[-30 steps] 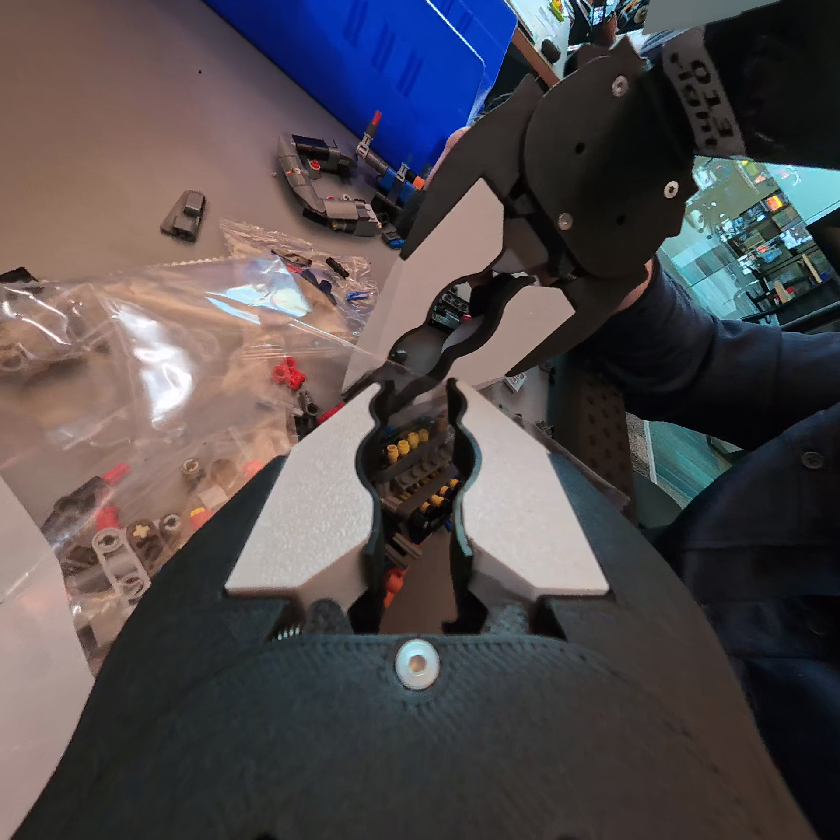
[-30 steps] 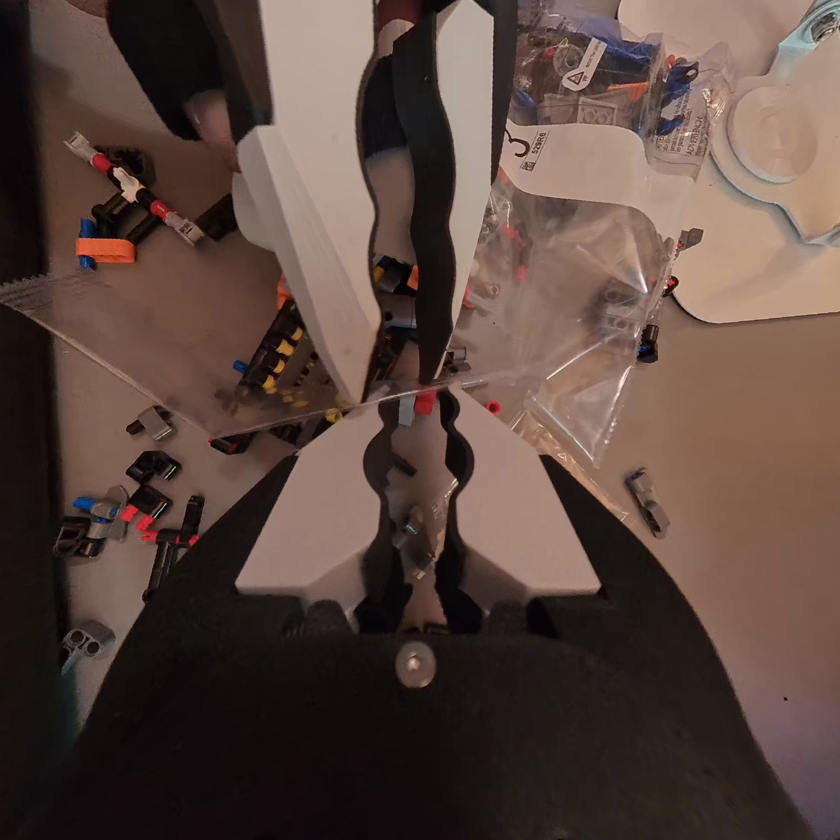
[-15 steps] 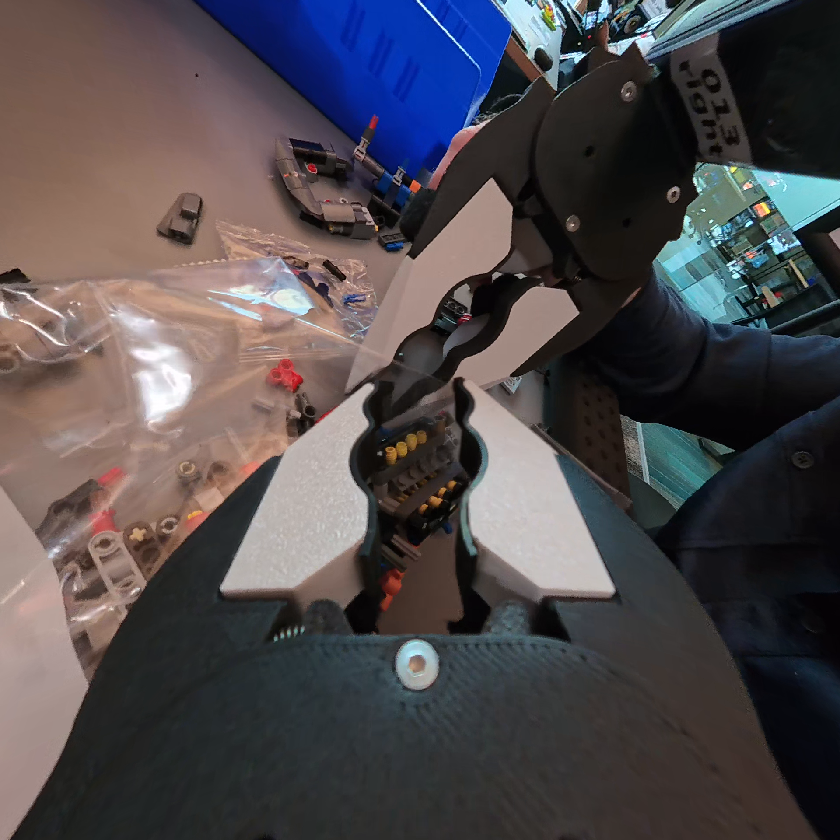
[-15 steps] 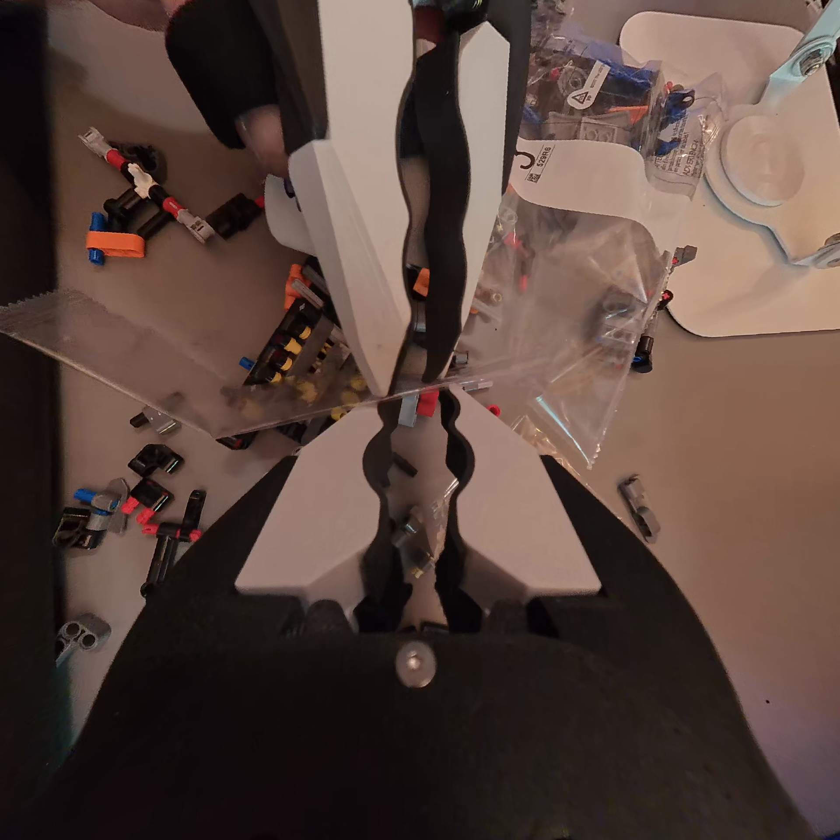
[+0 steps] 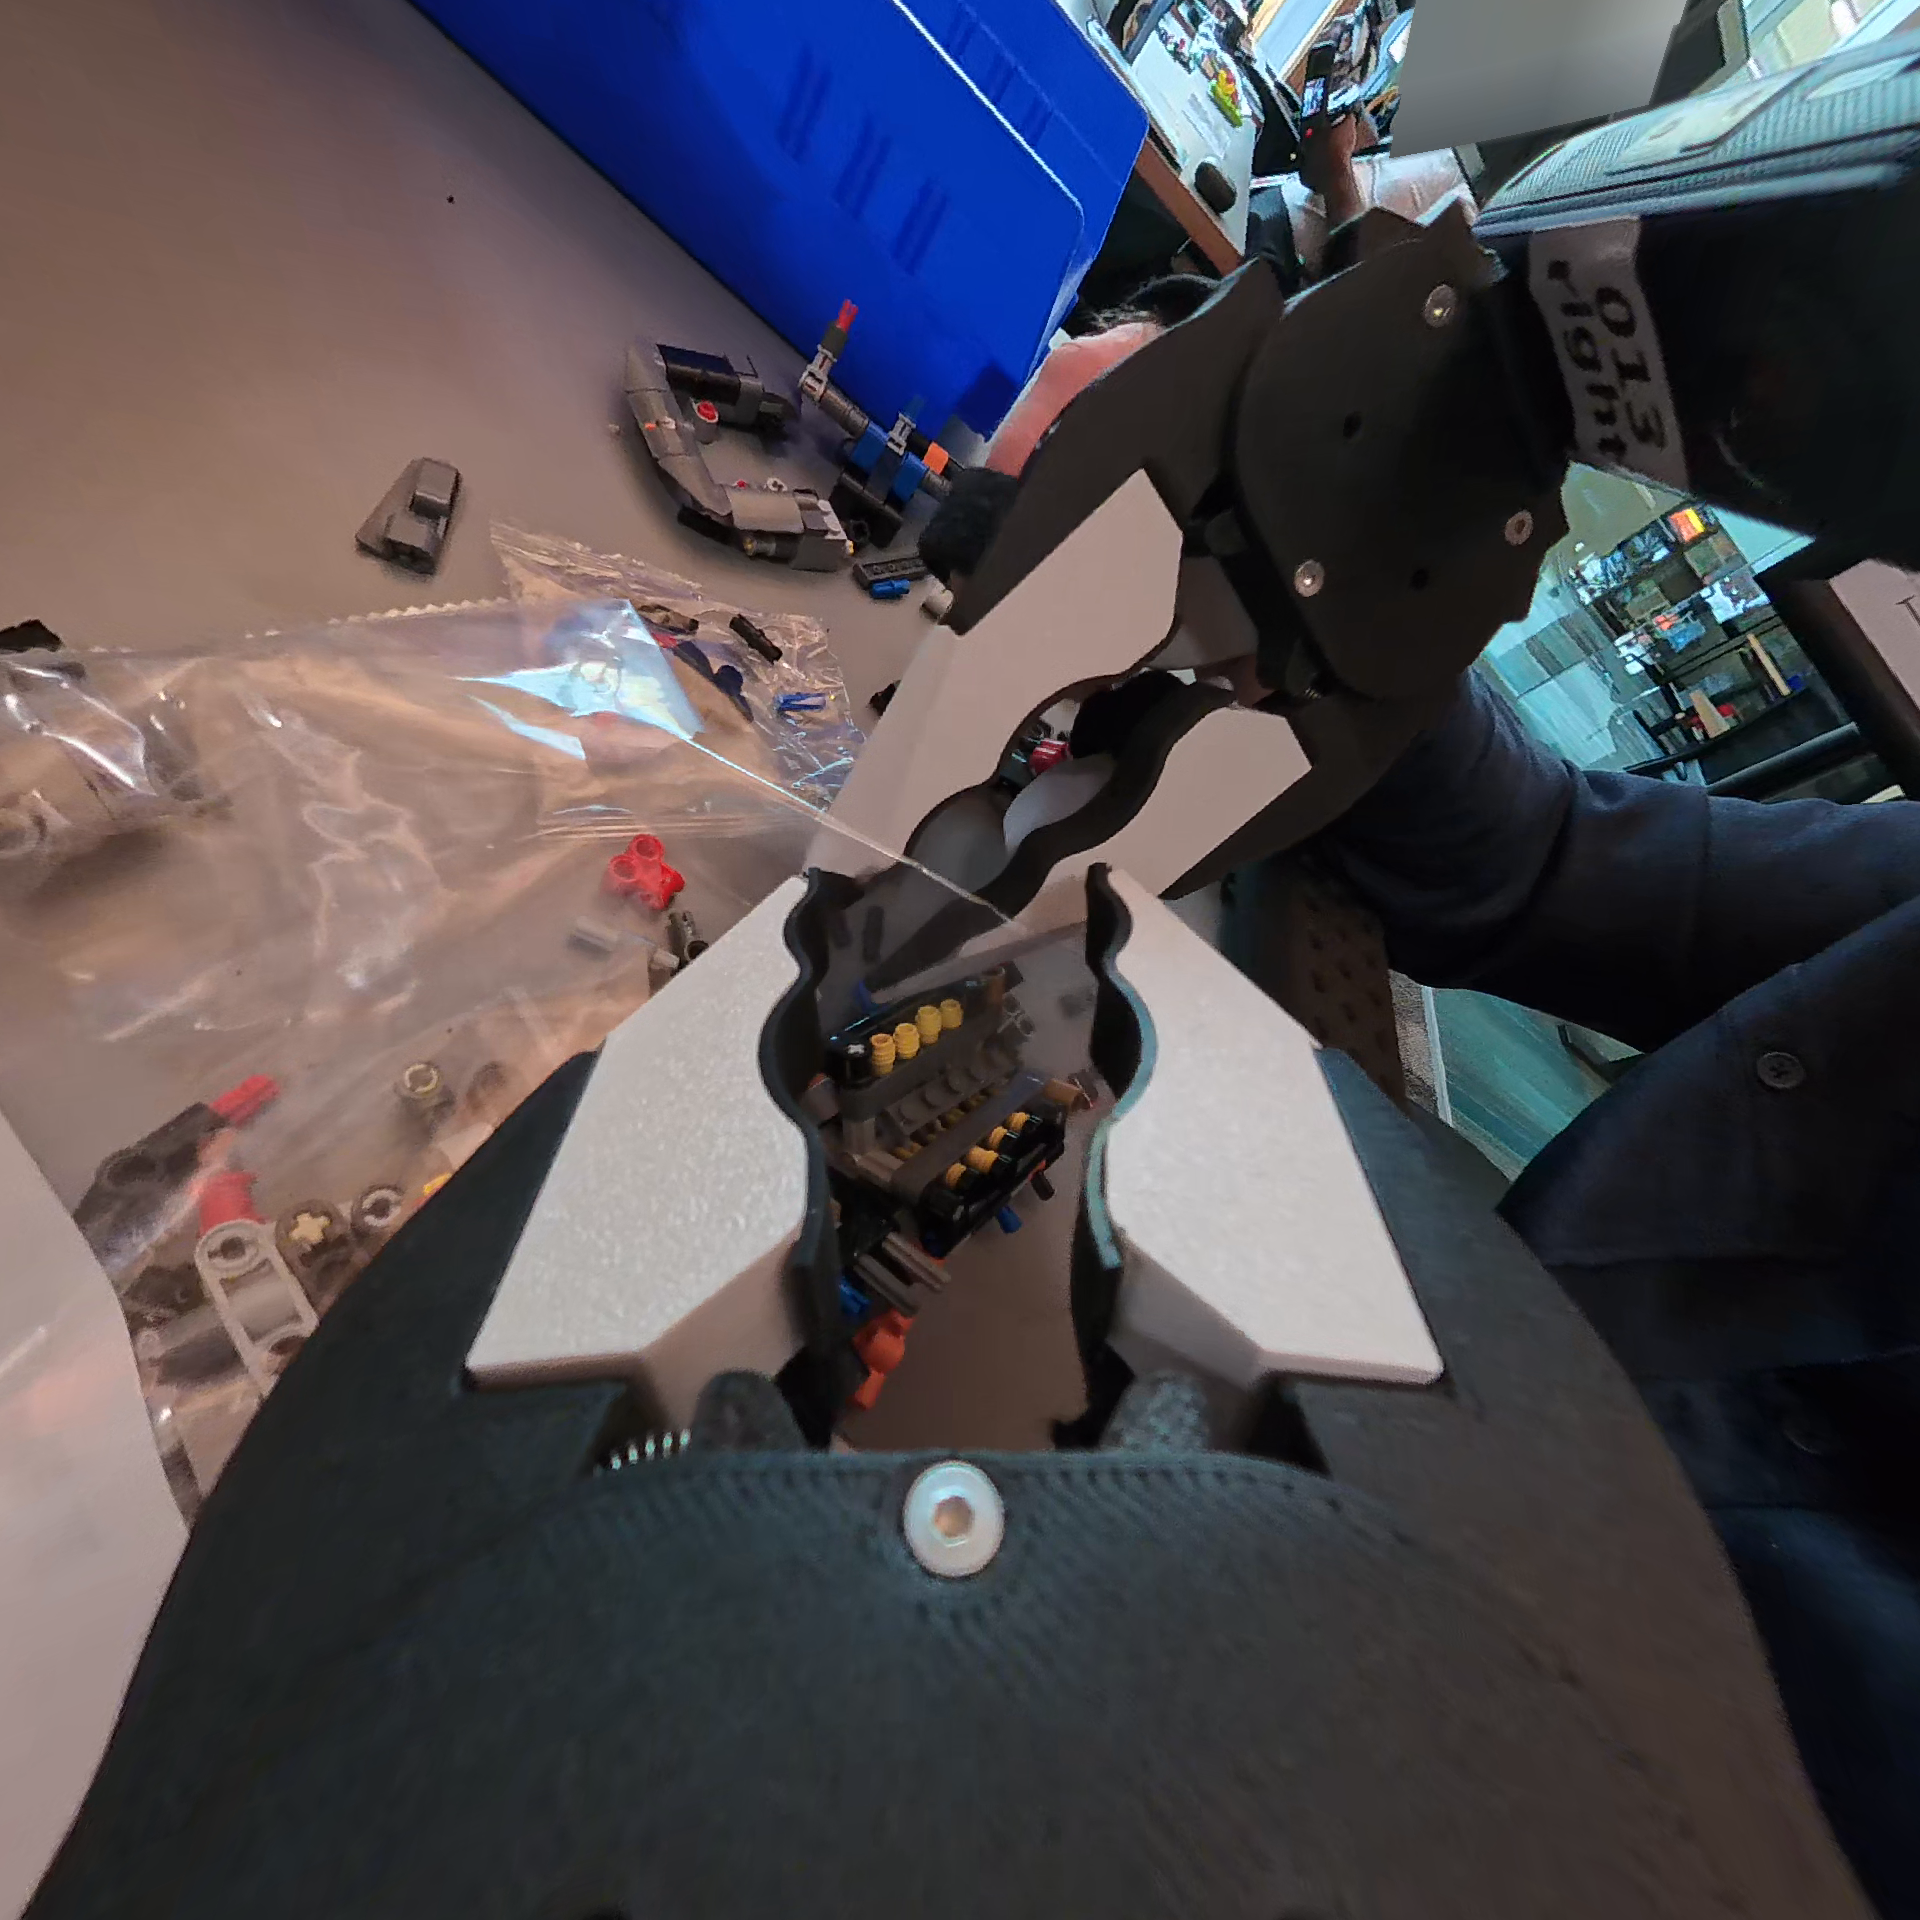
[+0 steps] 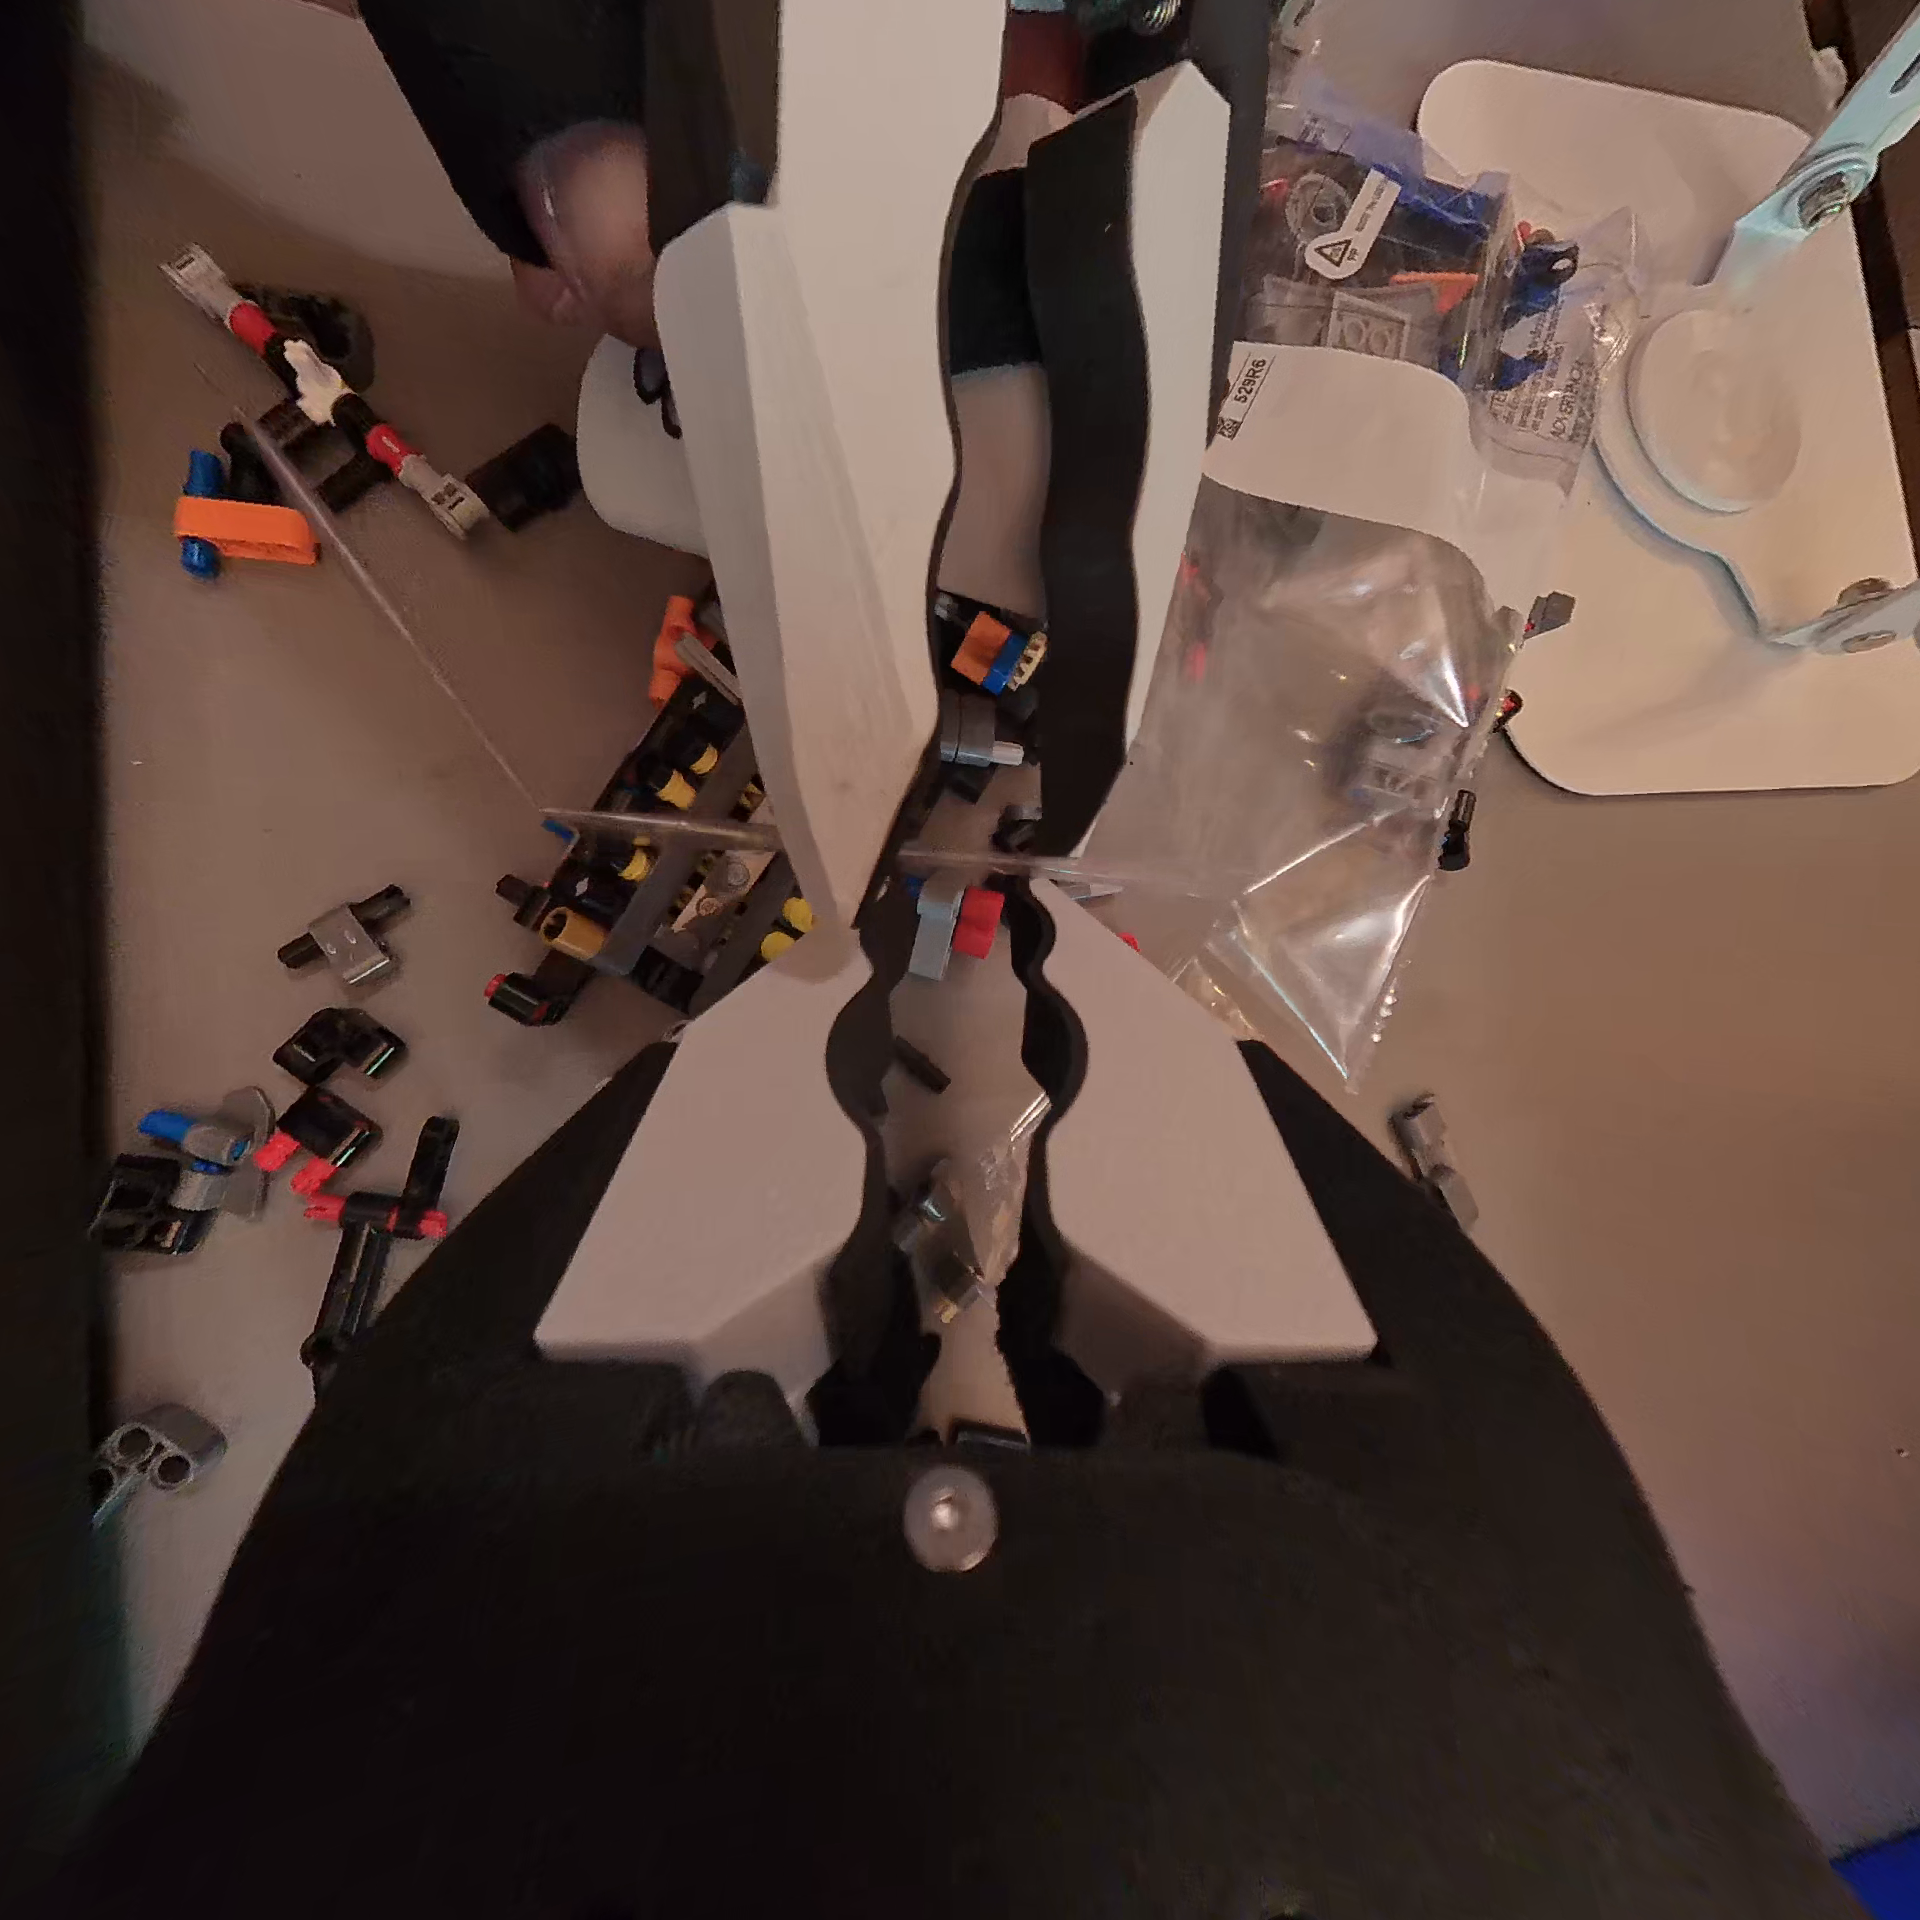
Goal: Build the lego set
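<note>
A black and grey lego assembly with yellow pins (image 5: 935, 1101) lies on the grey table, framed between my left gripper's fingers; it also shows in the right wrist view (image 6: 665, 831). My left gripper (image 5: 961, 883) is open and empty above it. My right gripper (image 6: 951, 920) faces it tip to tip and is open by a narrow gap. A clear bag of parts (image 5: 364, 831) has its top edge standing up between the two sets of fingertips. I cannot see either gripper pinching that edge. A small grey and red piece (image 6: 951, 914) lies just past my right fingertips.
A blue bin (image 5: 831, 156) stands at the back. A dark grey curved sub-assembly (image 5: 717, 457) and a red and white axle (image 6: 332, 395) lie near it. Loose pieces (image 6: 312, 1132) are scattered at the left. A second parts bag (image 6: 1403, 270) rests by a white stand base (image 6: 1714, 520). My left and right fingertips are right by each other.
My left gripper's jaws have spread wider. The bag's loose flap has swung up and shows edge-on in the right wrist view. The right gripper's gap is unchanged.
</note>
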